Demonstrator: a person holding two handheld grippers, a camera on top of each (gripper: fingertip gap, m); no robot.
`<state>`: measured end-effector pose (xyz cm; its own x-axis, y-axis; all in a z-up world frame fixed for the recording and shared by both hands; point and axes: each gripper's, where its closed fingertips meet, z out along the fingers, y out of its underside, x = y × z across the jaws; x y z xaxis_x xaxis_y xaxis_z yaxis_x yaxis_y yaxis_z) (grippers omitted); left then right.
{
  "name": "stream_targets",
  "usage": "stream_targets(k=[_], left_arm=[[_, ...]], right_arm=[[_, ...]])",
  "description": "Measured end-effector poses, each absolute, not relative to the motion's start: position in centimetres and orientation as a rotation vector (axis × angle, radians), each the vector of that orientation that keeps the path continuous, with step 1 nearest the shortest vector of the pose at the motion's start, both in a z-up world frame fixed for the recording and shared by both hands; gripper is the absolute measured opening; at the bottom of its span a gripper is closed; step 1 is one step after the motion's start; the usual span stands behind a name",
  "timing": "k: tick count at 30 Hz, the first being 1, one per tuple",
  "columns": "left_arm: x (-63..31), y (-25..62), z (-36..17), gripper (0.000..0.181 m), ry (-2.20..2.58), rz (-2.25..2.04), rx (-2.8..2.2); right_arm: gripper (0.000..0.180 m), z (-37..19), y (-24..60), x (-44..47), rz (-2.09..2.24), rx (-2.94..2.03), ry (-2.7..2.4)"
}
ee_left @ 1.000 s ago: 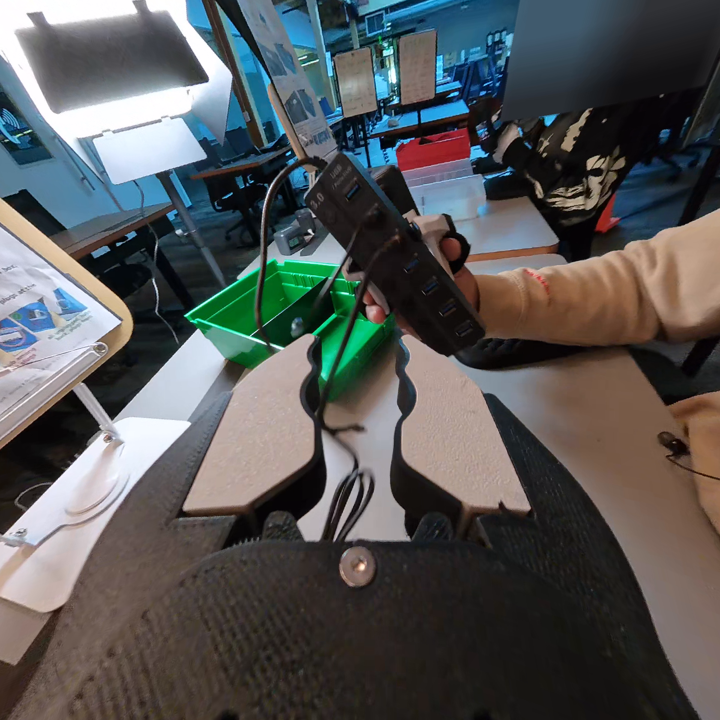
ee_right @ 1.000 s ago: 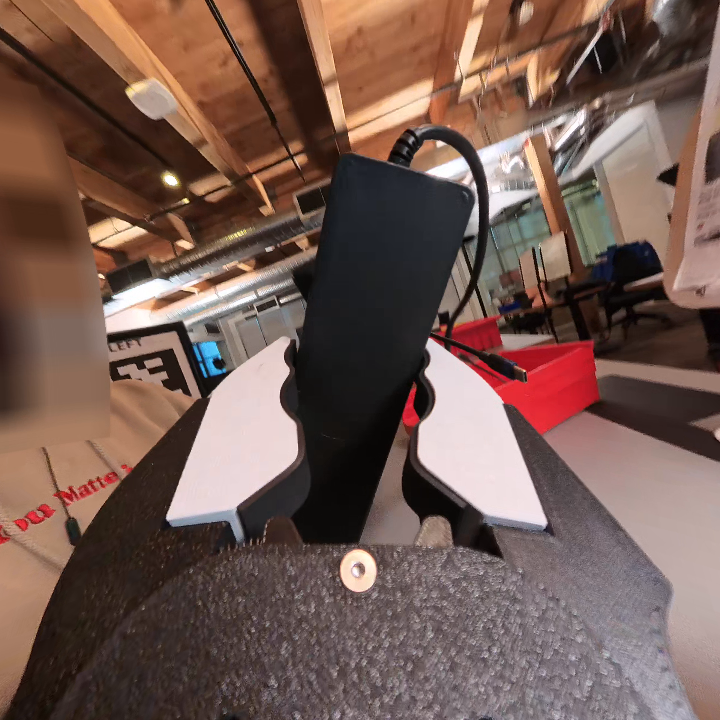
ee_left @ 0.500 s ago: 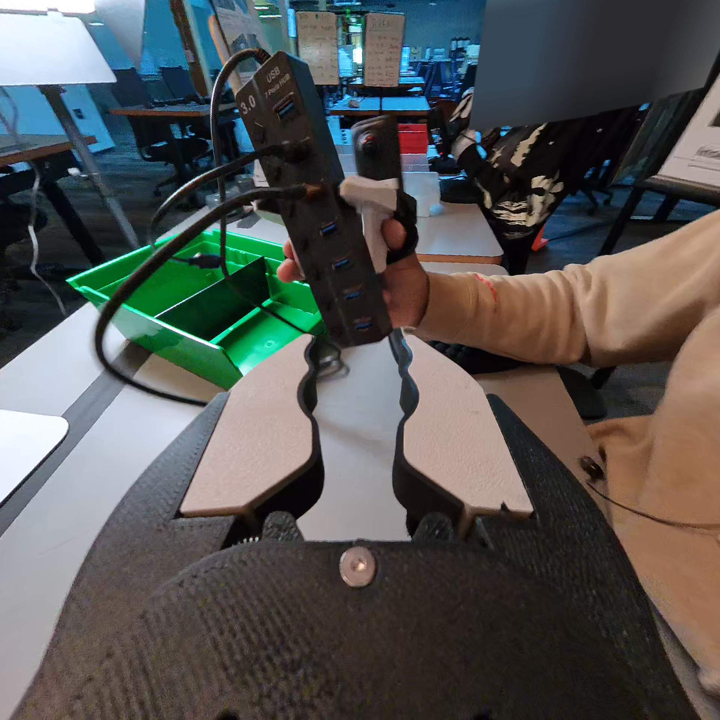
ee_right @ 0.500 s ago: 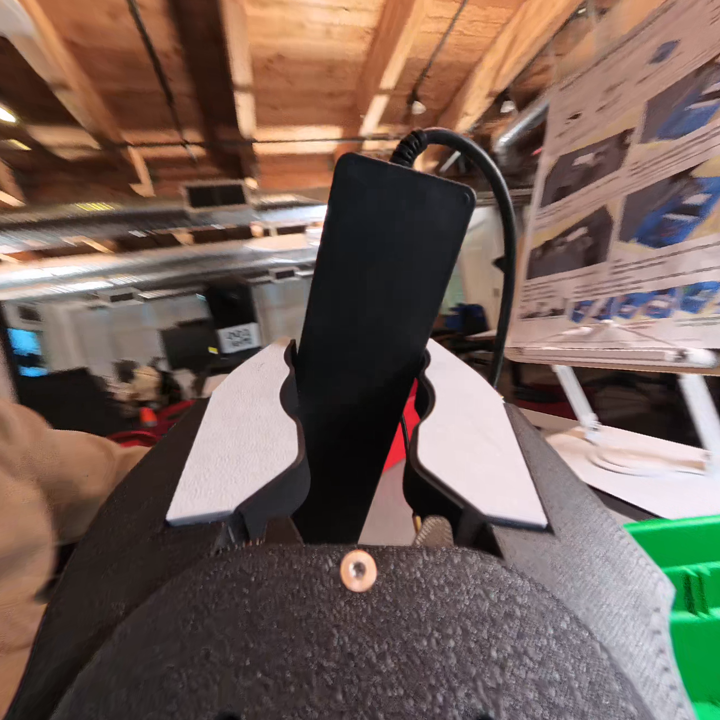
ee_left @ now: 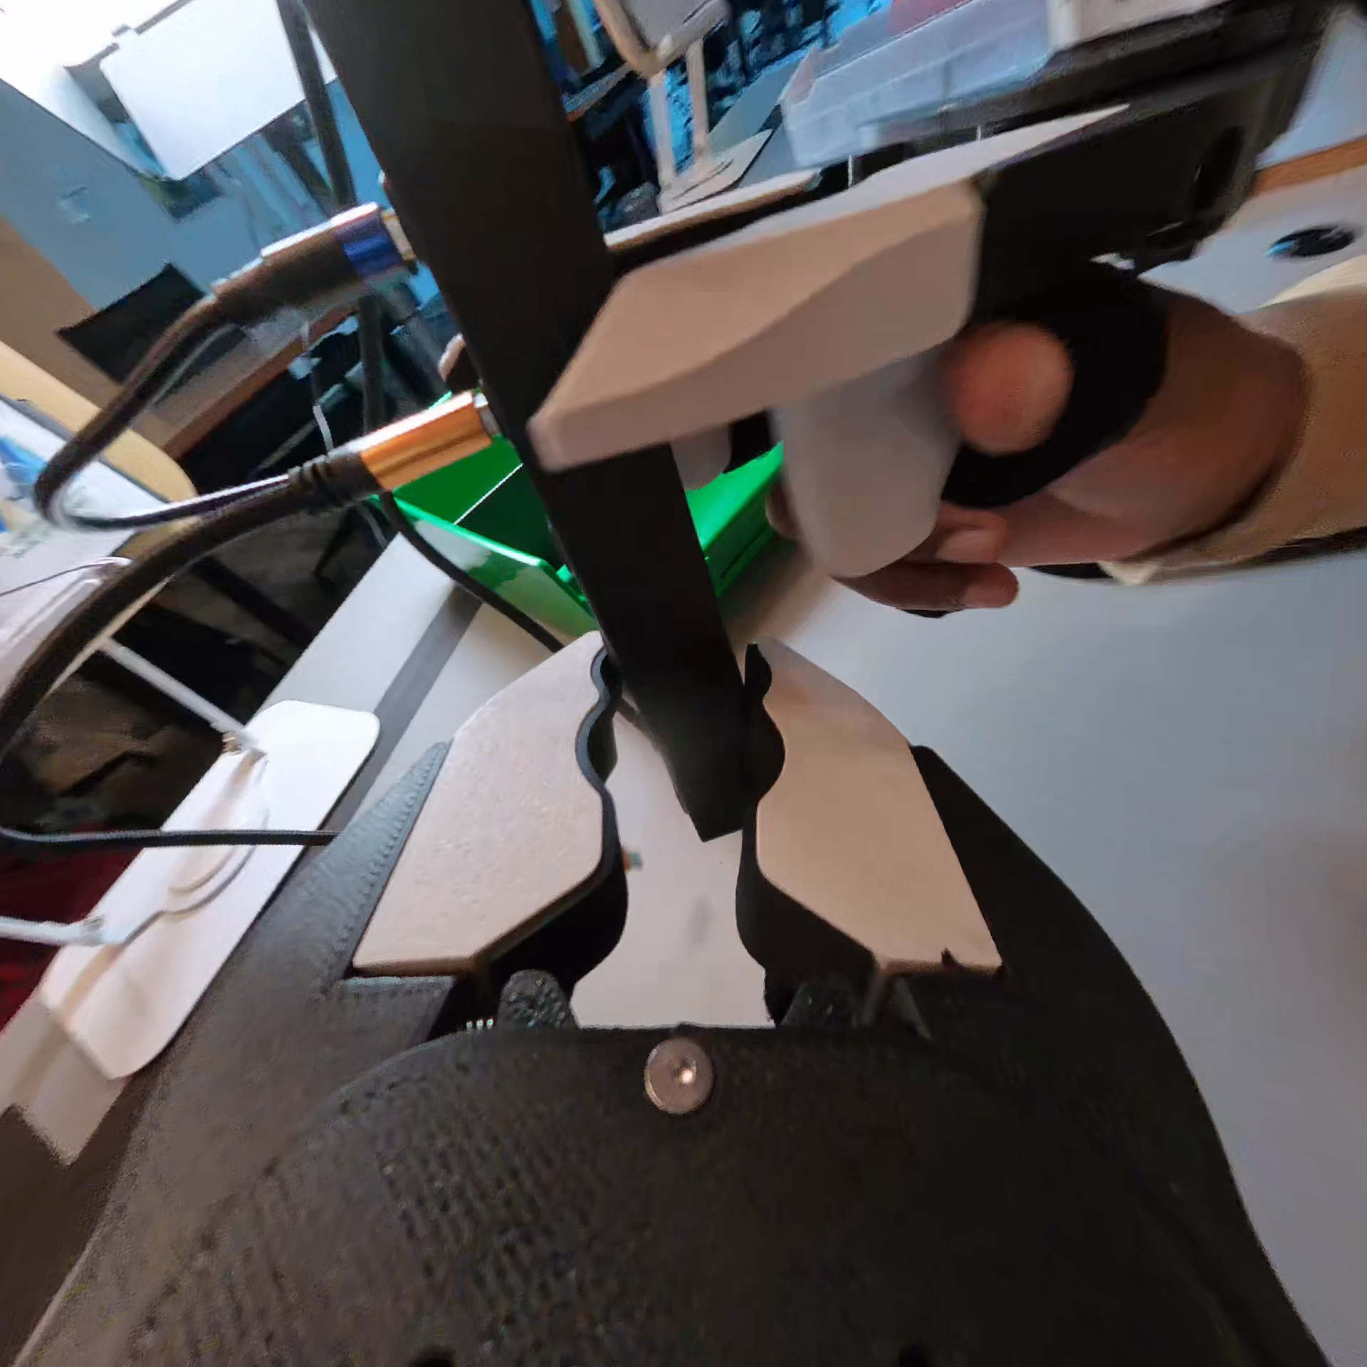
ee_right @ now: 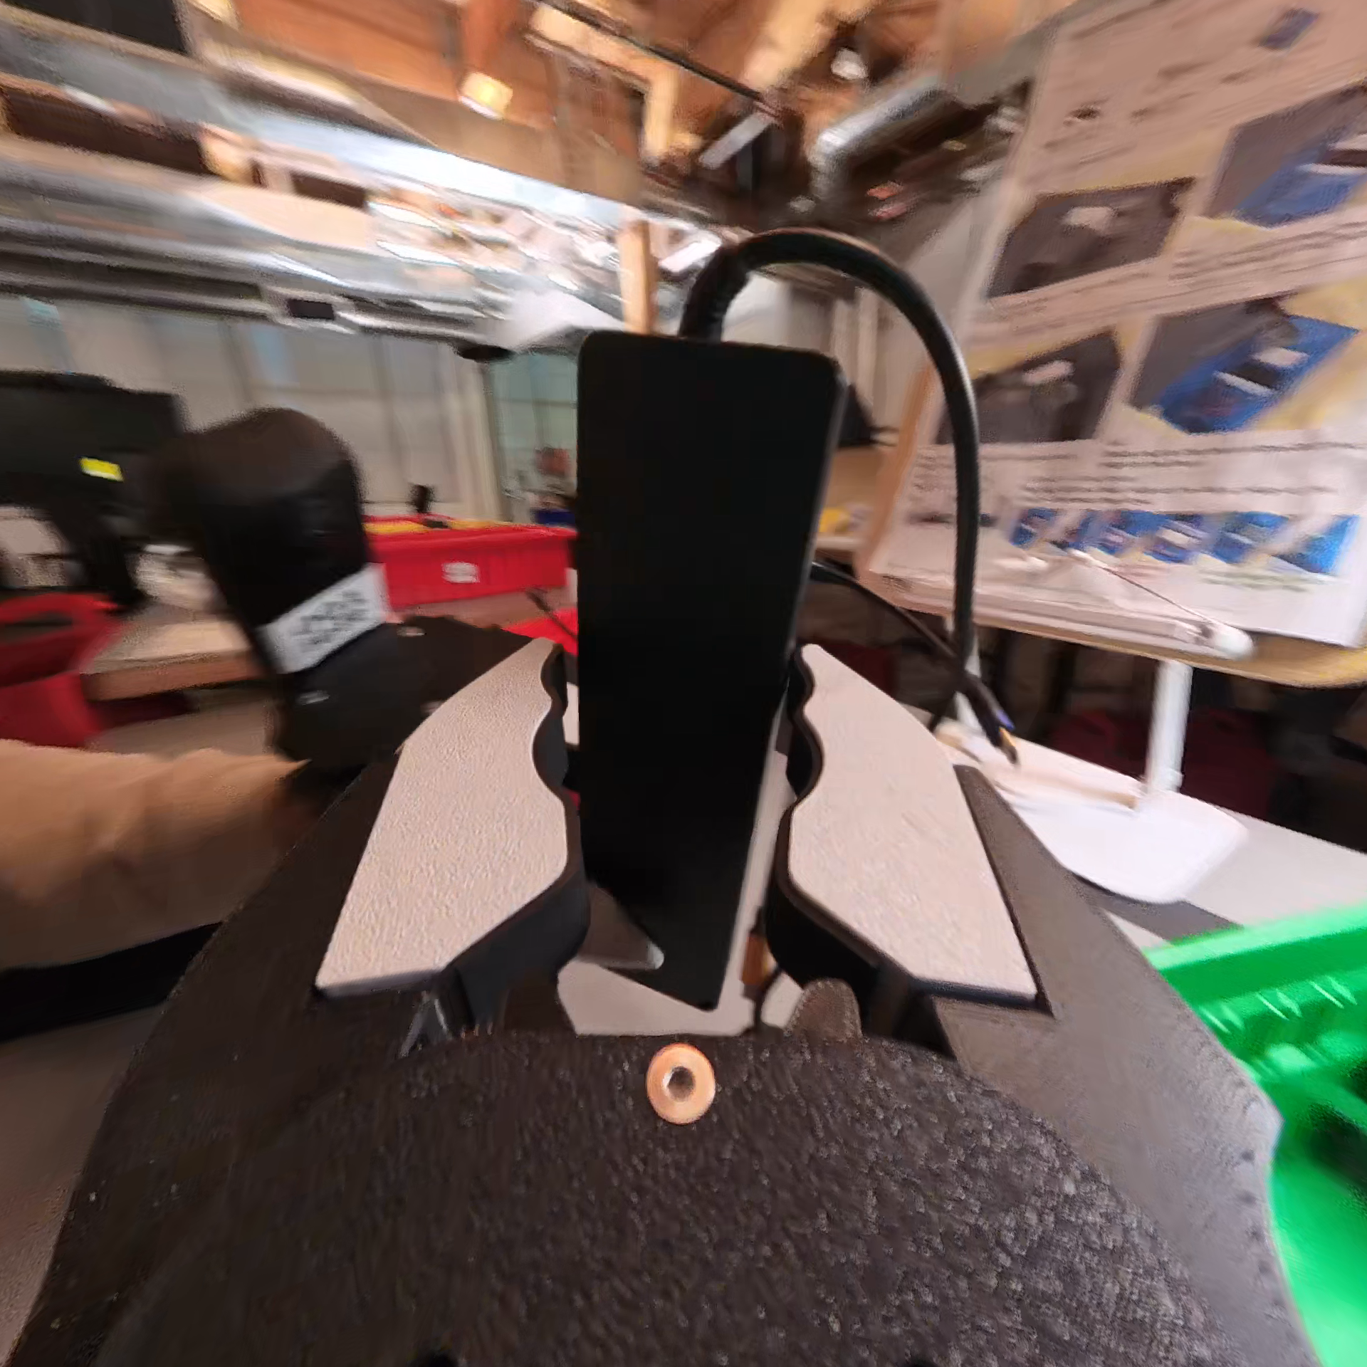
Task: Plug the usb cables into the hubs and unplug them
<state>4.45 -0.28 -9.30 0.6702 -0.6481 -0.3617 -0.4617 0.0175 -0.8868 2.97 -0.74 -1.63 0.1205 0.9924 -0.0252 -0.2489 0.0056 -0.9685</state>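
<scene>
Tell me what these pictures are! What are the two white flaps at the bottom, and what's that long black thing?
There is no robot here. A person holds a tool with a claw in each hand, and each claw carries a camera looking along its two white fingers. One picture is from the left claw, the other from the right claw. The long black thing is a USB hub. The right claw pinches it, and the hub's end pokes between the left claw's open fingers. A cable with a gold plug sits in the hub's side. Below are a grey table and a green bin. The left picture also shows the hand holding the right claw.
</scene>
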Motion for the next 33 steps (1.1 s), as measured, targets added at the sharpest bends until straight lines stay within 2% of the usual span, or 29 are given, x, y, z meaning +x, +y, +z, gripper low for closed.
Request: stream_targets(k=[2, 7, 8, 10, 12, 16, 20, 26, 29, 30, 33], left_arm=[[4.3, -1.2, -8.3, 0.028, 0.941, -0.359, -1.579], [4.0, -5.1, -5.0, 0.025, 0.982, -0.885, -1.396], [3.9, -5.4, -5.0, 0.025, 0.978, -0.947, -1.392], [3.8, -5.5, -5.5, 0.025, 0.956, -1.067, -1.402], [3.6, -5.3, -5.8, 0.025, 0.918, -1.168, -1.417], [1.8, -2.4, -6.2, 0.036, 0.790, -0.952, -1.519], [0.5, -1.0, -4.2, 0.045, 0.675, -0.712, -1.536], [3.7, -0.4, -4.5, 0.066, 0.657, -0.335, -1.533], [3.8, 0.5, -5.4, 0.066, 0.614, -0.145, -1.518], [3.6, 0.5, -5.3, 0.060, 0.624, -0.093, -1.497], [3.2, 0.0, -4.4, 0.058, 0.671, -0.093, -1.456]], right_arm=[[0.055, -0.9, -2.0, 3.4, 1.366, -0.986, -1.009], [0.052, -2.4, -4.1, 3.0, 1.449, -0.956, -1.237], [0.047, -2.7, -4.7, 2.9, 1.461, -0.946, -1.262], [0.026, -2.9, -5.5, 2.8, 1.428, -0.900, -1.285], [0.026, -3.2, -5.1, 2.5, 1.364, -0.948, -1.289], [0.025, -4.1, -2.7, 2.1, 1.201, -1.076, -1.253], [0.025, -6.9, 0.2, 1.6, 0.902, -1.263, -1.272], [0.026, -9.9, 1.7, 1.1, 0.548, -1.366, -1.282], [0.025, -9.8, 1.0, 0.8, 0.403, -1.309, -1.286], [0.025, -9.7, 1.0, 0.8, 0.337, -1.280, -1.280], [0.028, -8.9, 0.1, 0.5, 0.333, -1.216, -1.273]])
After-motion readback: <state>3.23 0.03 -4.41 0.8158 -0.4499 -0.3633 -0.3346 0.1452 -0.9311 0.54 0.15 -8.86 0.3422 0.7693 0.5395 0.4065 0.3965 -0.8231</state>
